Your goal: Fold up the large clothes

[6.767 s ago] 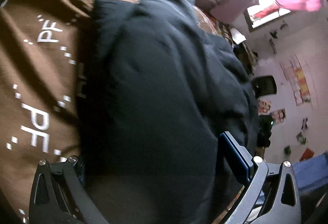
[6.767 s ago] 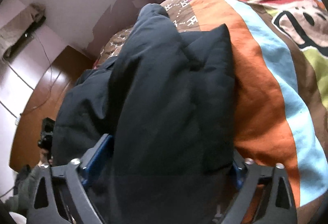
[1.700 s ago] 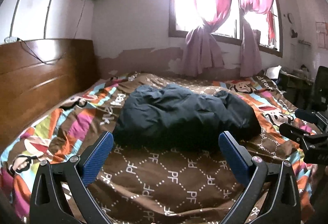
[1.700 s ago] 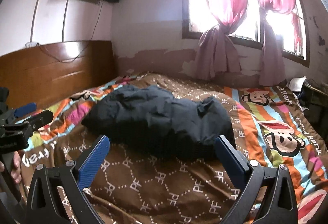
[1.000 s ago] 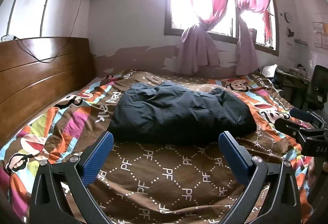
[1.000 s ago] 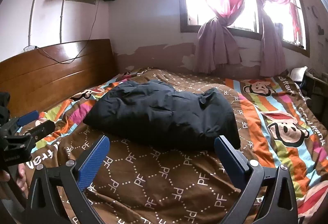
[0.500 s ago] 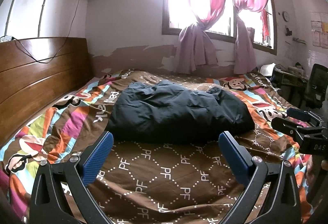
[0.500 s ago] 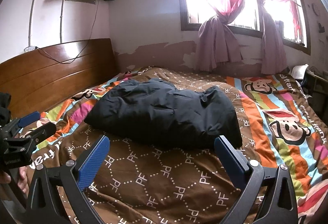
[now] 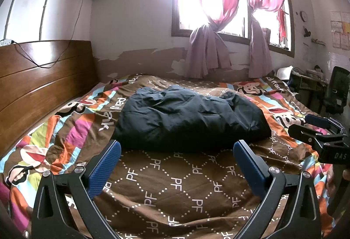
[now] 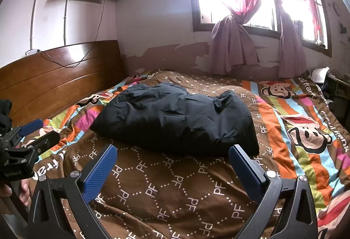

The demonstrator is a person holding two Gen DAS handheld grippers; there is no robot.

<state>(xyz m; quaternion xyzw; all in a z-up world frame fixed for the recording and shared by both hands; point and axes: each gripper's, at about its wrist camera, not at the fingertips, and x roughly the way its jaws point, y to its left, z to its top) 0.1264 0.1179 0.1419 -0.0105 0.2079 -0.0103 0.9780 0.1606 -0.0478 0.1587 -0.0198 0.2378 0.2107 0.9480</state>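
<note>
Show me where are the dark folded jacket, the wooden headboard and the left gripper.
dark folded jacket (image 10: 175, 120), right wrist view, middle of its top.
wooden headboard (image 10: 65, 81), right wrist view, front panel.
left gripper (image 9: 177, 164), left wrist view, between its open fingertips.

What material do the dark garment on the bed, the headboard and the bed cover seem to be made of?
The dark navy puffy jacket looks like a matte padded synthetic shell: soft bulges, fine creases. The brown headboard seems varnished wood: it shows grain and glossy highlights. The brown patterned bed cover looks like a printed soft woven or fleecy textile; the exact fibre is unclear.
</note>
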